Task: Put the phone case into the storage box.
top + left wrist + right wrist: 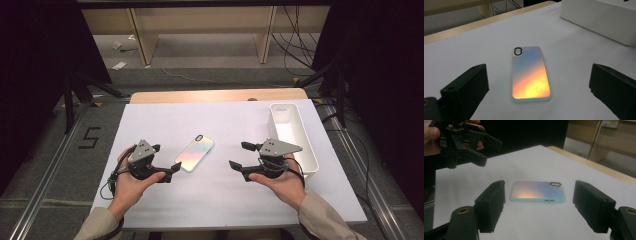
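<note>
High view: both hands rest low on the white counter (pixel 165 210), left gripper (pixel 167 161) and right gripper (pixel 239 155) facing the phone case (pixel 195 153) lying flat between them, touching neither. Both sets of fingers are spread, empty. The case is iridescent, camera cutout far end. The right gripper view shows its side slots; a white bin (pixel 292 135) stands right.

The white sheet (pixel 220 195) lies bare around the iridescent phone case (pixel 195 153) on every side; the case rests flat and low, apart from all else; the left gripper (pixel 166 161) sits just beside its near-left corner, jaws spread, nothing between them; the right gripper (pixel 240 156) stands well to the case's right, jaws apart, open sheet between; the white rectangular bin (pixel 306 145) walls off the sheet's right edge, close behind the right gripper.
</note>
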### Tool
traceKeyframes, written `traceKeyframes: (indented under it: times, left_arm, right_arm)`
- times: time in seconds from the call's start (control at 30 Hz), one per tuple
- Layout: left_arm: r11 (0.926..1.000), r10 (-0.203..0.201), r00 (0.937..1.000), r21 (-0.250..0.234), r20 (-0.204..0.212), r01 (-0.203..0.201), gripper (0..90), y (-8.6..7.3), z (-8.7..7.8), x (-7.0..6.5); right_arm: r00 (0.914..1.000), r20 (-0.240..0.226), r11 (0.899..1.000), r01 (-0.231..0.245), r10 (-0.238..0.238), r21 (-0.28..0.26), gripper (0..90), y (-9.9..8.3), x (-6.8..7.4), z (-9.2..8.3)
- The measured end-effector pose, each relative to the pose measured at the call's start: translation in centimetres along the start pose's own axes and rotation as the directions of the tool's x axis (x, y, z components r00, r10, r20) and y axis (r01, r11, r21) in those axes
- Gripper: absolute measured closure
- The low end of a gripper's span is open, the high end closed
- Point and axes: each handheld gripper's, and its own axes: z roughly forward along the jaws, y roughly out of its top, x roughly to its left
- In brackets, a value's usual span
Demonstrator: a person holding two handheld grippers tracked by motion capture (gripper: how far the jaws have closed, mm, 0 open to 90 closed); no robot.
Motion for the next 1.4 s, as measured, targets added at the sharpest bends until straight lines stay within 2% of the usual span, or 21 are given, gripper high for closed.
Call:
traceKeyframes:
  times: [0.23,0.67,0.87,1.1,1.27,1.4]
  left_arm:
    - [0.9999,0.003,1.0000,0.012,0.002,-0.003,0.6,-0.1,0.1,0.0]
    - [0.9995,0.004,1.0000,0.031,0.000,-0.004,0.0,-0.1,0.2,-0.2]
    - [0.9969,0.019,0.9997,0.077,-0.017,-0.018,0.0,0.1,0.6,-0.6]
    - [0.9917,0.014,0.9998,0.128,-0.011,-0.012,0.0,0.7,1.9,-0.6]
    - [0.9868,0.017,0.9998,0.161,-0.007,-0.015,0.0,1.2,3.5,-0.7]
    - [0.9769,0.015,0.9998,0.213,-0.012,-0.012,0.1,1.8,5.1,-0.6]
  right_arm:
    - [0.9995,0.032,1.000,-0.002,0.002,-0.002,21.2,-0.5,-0.5,-1.9]
    - [0.9976,0.068,1.000,-0.014,0.014,-0.007,19.1,-1.8,-1.1,-4.0]
    - [0.9970,0.077,1.000,-0.009,0.010,-0.012,19.1,-2.1,-1.1,-4.5]
    - [0.9953,0.095,1.000,-0.016,0.018,-0.025,19.1,-2.2,-1.1,-5.3]
    - [0.9933,0.112,0.999,-0.023,0.027,-0.031,19.4,-2.4,-1.4,-5.9]
    - [0.9927,0.117,0.999,-0.025,0.029,-0.034,19.7,-2.5,-1.5,-6.1]
